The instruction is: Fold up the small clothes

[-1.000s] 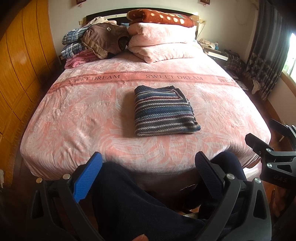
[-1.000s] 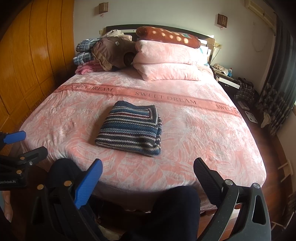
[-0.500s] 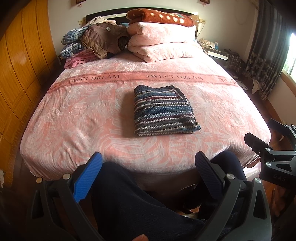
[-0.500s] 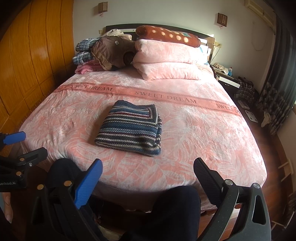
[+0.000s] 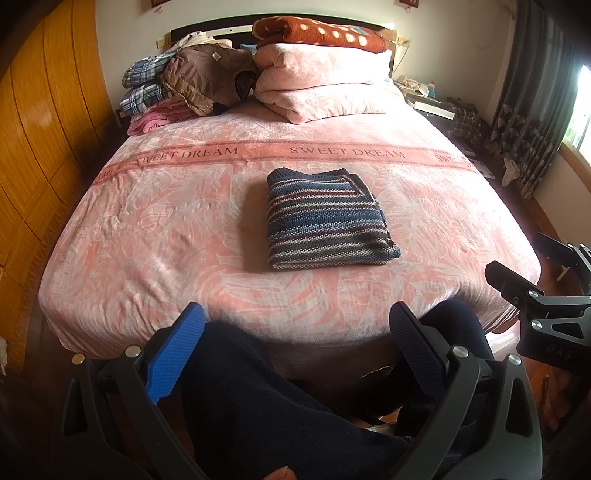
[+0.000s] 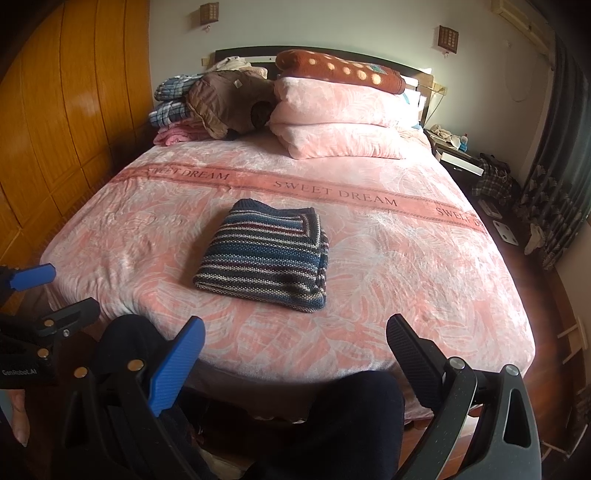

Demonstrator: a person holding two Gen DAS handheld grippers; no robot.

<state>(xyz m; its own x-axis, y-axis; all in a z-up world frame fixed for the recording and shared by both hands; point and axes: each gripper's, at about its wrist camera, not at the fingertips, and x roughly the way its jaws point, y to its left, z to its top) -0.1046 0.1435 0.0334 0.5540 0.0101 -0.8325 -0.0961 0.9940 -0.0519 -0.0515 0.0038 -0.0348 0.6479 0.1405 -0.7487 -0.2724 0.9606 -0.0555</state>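
A striped knit sweater (image 5: 325, 219) (image 6: 267, 256) in blue, grey and maroon lies folded into a neat rectangle in the middle of the pink bed (image 5: 147, 236) (image 6: 406, 266). Off the foot of the bed, above the person's dark trouser legs (image 5: 266, 398), my left gripper (image 5: 295, 332) is held open and holds nothing. It is well short of the sweater. My right gripper (image 6: 295, 343) is likewise open and empty, back from the bed's near edge. Each gripper shows at the side of the other's view: the right gripper (image 5: 535, 280) and the left gripper (image 6: 40, 295).
At the headboard lie stacked pink pillows (image 5: 321, 81) with a dotted brown blanket (image 5: 321, 31), plus a pile of clothes (image 5: 177, 88) at the left. A wooden wardrobe (image 5: 40, 122) runs along the left. A nightstand (image 6: 458, 155), curtains (image 6: 554, 184) and floor clutter are on the right.
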